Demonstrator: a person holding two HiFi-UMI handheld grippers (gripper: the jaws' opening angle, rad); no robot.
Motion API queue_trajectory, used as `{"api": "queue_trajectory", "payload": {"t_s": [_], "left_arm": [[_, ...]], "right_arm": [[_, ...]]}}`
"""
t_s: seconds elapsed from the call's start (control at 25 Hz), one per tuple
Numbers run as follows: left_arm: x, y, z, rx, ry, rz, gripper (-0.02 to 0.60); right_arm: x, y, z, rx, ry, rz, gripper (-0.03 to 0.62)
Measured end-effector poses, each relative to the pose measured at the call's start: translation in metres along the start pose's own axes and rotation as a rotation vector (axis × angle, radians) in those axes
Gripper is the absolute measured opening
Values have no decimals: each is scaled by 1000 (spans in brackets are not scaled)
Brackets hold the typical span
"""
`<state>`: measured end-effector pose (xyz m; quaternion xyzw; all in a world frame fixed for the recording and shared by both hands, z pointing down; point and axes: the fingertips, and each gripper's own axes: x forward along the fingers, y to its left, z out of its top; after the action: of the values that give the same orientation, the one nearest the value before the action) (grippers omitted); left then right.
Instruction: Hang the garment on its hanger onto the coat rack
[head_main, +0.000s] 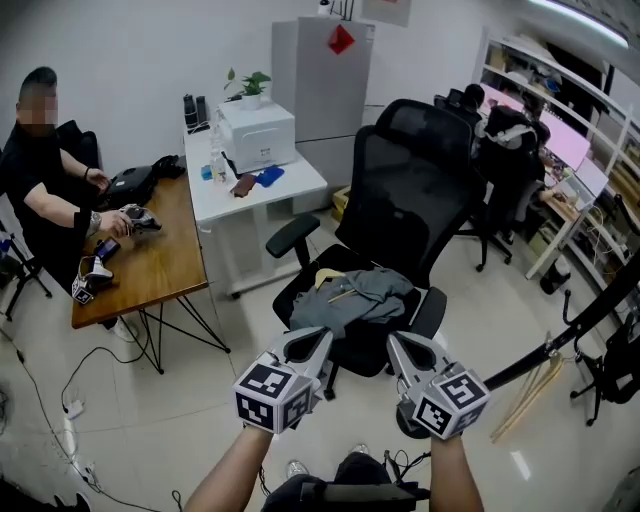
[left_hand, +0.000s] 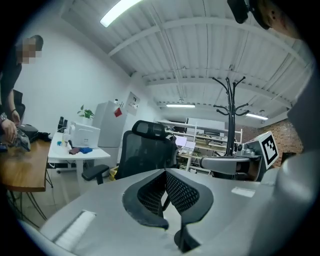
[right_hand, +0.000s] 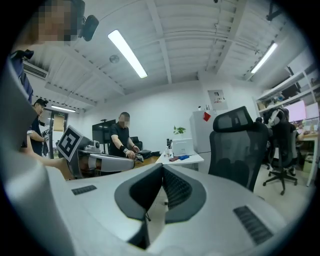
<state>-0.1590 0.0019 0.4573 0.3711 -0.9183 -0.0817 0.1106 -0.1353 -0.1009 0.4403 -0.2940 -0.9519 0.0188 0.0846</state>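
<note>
A grey garment (head_main: 352, 297) lies crumpled on the seat of a black mesh office chair (head_main: 405, 190), with a pale wooden hanger (head_main: 334, 286) partly showing in its folds. My left gripper (head_main: 320, 338) and right gripper (head_main: 394, 344) are side by side just in front of the seat, short of the cloth. Both are shut with nothing between their jaws. The black coat rack (left_hand: 229, 112) stands upright to the right in the left gripper view, and its pole (head_main: 560, 336) slants across the right of the head view. The left gripper (left_hand: 165, 173) and right gripper (right_hand: 162, 168) both look past the chair.
A wooden desk (head_main: 150, 262) with a seated person (head_main: 45, 170) stands at the left. Behind the chair are a white table (head_main: 255, 190) with a printer and a grey cabinet (head_main: 322, 80). People sit at desks at the right. Wooden sticks (head_main: 530, 392) and cables lie on the floor.
</note>
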Motion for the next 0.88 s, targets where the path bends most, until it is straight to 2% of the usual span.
{"api": "queue_trajectory", "payload": {"t_s": [0.2, 0.4, 0.64, 0.88], "left_arm": [[25, 38, 3, -16, 7, 8, 6], [66, 77, 11, 7, 29, 48, 6], [118, 113, 16, 13, 58, 104, 6], [161, 137, 31, 26, 60, 96, 6]], "right_arm": [[43, -16, -1, -3, 19, 6, 0], [96, -53, 6, 15, -4, 25, 0], [146, -94, 17, -37, 16, 55, 0], [182, -131, 20, -30, 23, 32, 0]]}}
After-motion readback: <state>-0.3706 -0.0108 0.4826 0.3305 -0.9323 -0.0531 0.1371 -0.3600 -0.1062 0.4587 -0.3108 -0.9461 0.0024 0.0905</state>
